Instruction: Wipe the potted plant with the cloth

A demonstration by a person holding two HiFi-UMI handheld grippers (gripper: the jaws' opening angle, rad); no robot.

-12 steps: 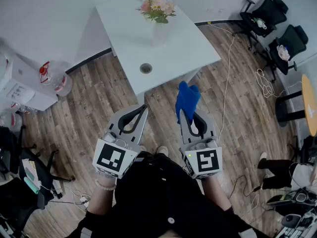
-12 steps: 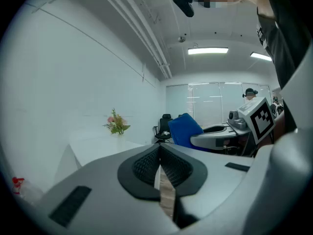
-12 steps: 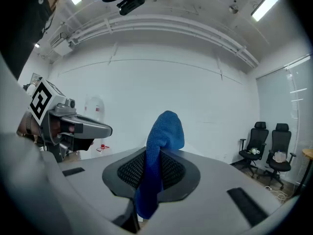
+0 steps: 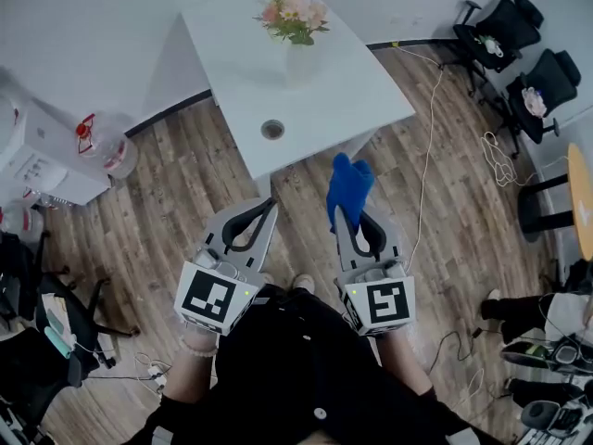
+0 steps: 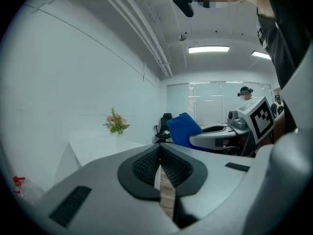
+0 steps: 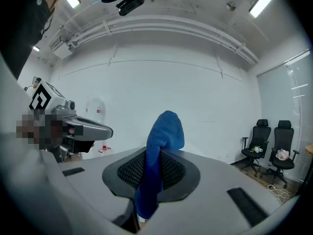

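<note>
The potted plant, pink flowers in a white pot, stands at the far end of a white table; it also shows small in the left gripper view as the plant. A blue cloth sticks up from my right gripper, whose jaws are shut on it; the cloth hangs between the ribbed pads. My left gripper is shut with nothing in it, its pads pressed together. Both grippers hover over the wooden floor, short of the table's near corner.
A round hole sits in the table's near part. A water bottle and a white cabinet stand at left. Black office chairs and cables lie at right.
</note>
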